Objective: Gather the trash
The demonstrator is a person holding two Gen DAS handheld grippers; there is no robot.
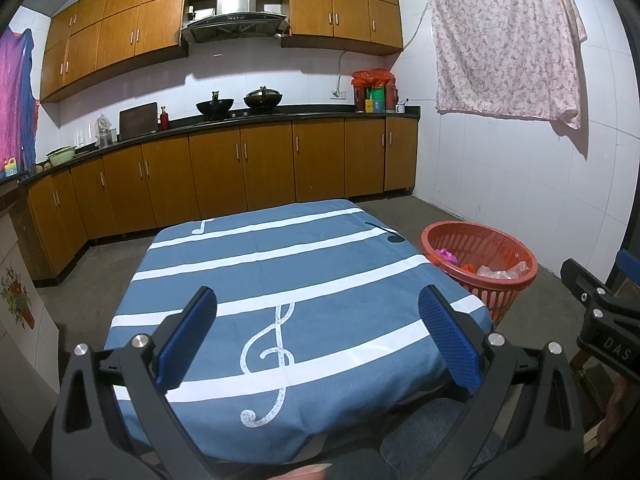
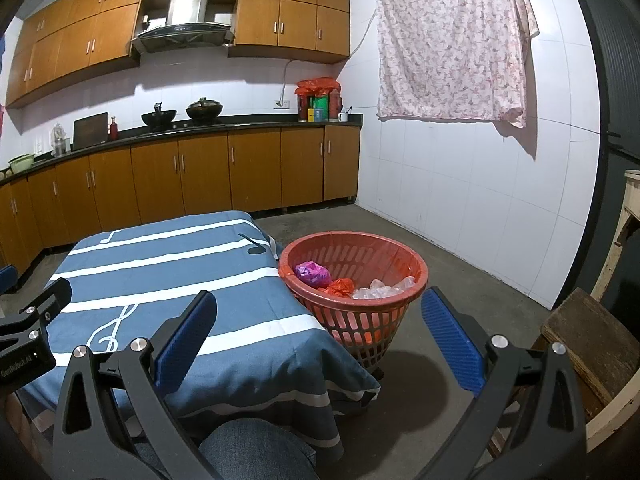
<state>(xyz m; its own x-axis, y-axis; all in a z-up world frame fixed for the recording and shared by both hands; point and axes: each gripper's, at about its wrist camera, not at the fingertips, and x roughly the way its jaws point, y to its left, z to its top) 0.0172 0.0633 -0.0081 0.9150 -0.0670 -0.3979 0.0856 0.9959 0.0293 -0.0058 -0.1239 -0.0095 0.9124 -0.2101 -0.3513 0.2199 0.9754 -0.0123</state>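
Blue-padded fingers of the left gripper (image 1: 318,338) and right gripper (image 2: 320,340) are held wide, empty. Crumpled trash (image 2: 348,282) is seen ahead between the right fingers, inside the red basket (image 2: 384,320) beside the cloth-covered worktop (image 1: 280,280).

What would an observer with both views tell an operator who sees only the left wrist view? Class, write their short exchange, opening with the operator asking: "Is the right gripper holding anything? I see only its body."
Observer: No. The right gripper is open, with nothing between its fingers.
Operator: What lies in the basket? Its near rim hides part of it.
Observer: In the red basket, a crumpled purple bag lies beside an orange bag and clear plastic, all below the rim.
Operator: What is to the right of the basket?
Observer: Bare floor, then a worn wooden stool.
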